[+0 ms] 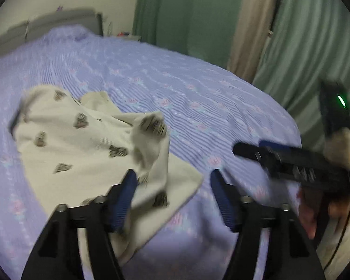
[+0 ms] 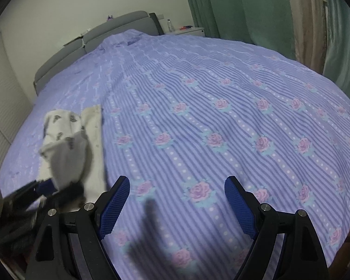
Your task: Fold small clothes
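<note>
left gripper: tilted down, jaws apart over cream garment | right gripper: tilted down, jaws wide over bedspread

Garment on bed, left of both tongs.

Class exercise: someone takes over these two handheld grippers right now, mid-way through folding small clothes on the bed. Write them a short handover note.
Left gripper: jaws apart, a flap of the cream patterned garment draped over one finger, not clamped.
Right gripper: open, empty, over bare bedspread.
Garment: rumpled on the bedspread, one flap partly turned over, to the left of the right gripper.
Done: at most a rough first fold; the blur hides the details.
Left: flatten it, finish the folds, square the edges.
</note>
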`<state>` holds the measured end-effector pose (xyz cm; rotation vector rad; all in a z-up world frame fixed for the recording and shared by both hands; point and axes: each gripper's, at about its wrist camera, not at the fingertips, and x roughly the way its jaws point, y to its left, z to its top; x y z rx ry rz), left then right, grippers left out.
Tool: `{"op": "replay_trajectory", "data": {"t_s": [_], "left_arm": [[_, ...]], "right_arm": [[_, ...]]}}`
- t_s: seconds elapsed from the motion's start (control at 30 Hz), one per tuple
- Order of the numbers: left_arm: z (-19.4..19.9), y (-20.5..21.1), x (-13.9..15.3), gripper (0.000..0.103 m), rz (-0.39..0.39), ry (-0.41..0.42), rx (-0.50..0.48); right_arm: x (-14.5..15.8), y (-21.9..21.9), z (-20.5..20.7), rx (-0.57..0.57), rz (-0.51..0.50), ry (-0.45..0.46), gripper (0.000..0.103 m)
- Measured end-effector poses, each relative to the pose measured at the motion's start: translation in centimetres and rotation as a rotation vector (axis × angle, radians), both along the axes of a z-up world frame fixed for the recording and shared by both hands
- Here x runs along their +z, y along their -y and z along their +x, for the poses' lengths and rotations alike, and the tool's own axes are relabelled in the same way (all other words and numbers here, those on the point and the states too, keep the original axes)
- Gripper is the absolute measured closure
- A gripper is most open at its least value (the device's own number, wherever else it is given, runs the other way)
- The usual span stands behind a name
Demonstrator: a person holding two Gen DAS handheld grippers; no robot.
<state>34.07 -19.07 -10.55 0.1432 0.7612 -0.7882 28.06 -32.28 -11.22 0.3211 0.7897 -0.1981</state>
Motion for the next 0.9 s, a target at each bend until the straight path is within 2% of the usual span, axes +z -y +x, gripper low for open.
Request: {"op": "replay_trajectory", "data": {"t_s": [0.1, 0.2, 0.27, 0.37, 0.47, 0.57, 0.67, 0.77, 0.83, 0.9], "left_arm": [[-2.4, -2.1, 1.1, 0.035, 0.053, 0.063, -0.039], [-2.9, -4.5, 1.8, 0.034, 0.096, 0.083, -0.027], [-2.4, -5.7, 2.2, 0.034, 0.128, 0.107, 0.002], [-0.6, -7.2, 3.5, 0.034, 0.171, 0.149, 0.057], [1.6, -8.1, 5.1, 0.034, 0.172, 0.178, 0.104], [3.8, -8.4, 5.9, 0.034, 0.188, 0.185, 0.122], [4.7, -8.5, 5.9, 0.034, 0.193, 0.17, 0.114], [3.2, -8.4, 5.4, 0.034, 0.159, 0.175, 0.062], [1.3, -7.7, 4.5, 0.034, 0.172, 0.213, 0.045], [-0.5, -6.4, 3.5, 0.036, 0.204, 0.27, 0.025]], "right_arm": [[0.7, -0.5, -0.4, 0.024, 0.022, 0.035, 0.019], [1.3, -1.9, -0.5, 0.107, 0.098, 0.1, 0.019], [1.0, -2.6, 0.3, 0.172, 0.17, 0.117, 0.019], [0.1, -3.6, 2.0, 0.184, 0.215, 0.106, 0.019], [0.0, -4.7, 3.2, 0.211, 0.26, 0.116, 0.021], [0.4, -6.0, 4.5, 0.235, 0.228, 0.135, 0.028], [0.7, -6.7, 6.0, 0.25, 0.189, 0.128, 0.029], [1.4, -6.0, 7.0, 0.279, 0.202, 0.139, 0.029], [2.4, -5.2, 8.7, 0.351, 0.228, 0.132, 0.029], [3.2, -5.2, 11.1, 0.451, 0.239, 0.081, 0.029]]}}
